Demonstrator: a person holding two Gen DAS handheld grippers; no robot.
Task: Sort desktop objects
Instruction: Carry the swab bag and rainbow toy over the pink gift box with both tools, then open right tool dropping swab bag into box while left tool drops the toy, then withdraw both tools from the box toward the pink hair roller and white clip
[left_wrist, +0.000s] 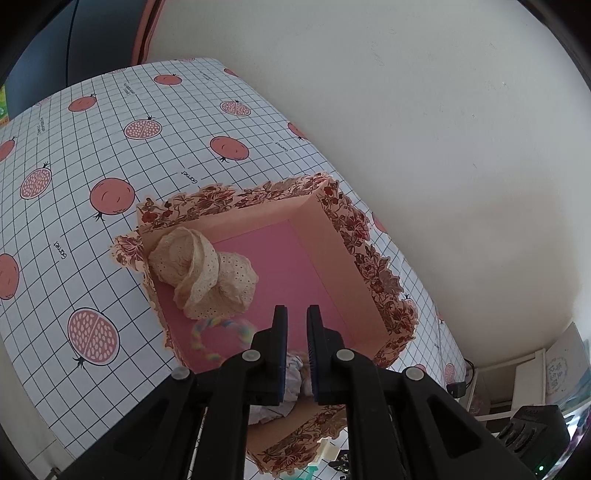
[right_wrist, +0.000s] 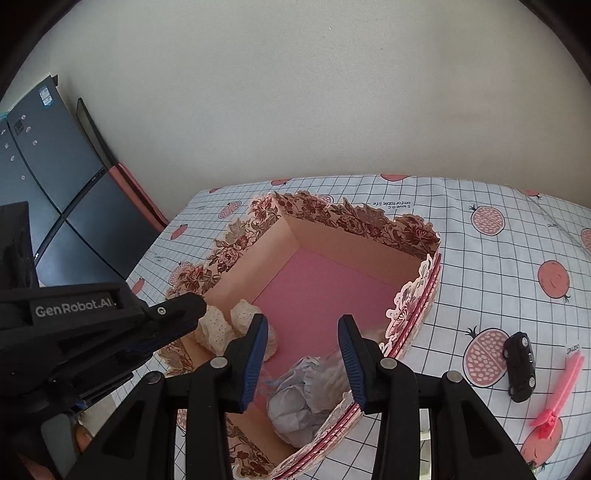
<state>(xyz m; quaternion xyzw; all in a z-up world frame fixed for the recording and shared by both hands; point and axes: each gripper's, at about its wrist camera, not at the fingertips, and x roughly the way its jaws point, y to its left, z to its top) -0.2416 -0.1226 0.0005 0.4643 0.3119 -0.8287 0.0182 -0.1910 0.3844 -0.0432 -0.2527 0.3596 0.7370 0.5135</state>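
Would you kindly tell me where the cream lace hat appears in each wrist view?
Left wrist: cream lace hat left of centre, in the floral box's left corner.
Right wrist: hat lower left, partly behind the left gripper.
Shared landmark: the box's pink floor.

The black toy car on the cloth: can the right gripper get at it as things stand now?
Probably yes. The black toy car lies in the open on the tablecloth, outside the floral box, and the right gripper has nothing between its pads.
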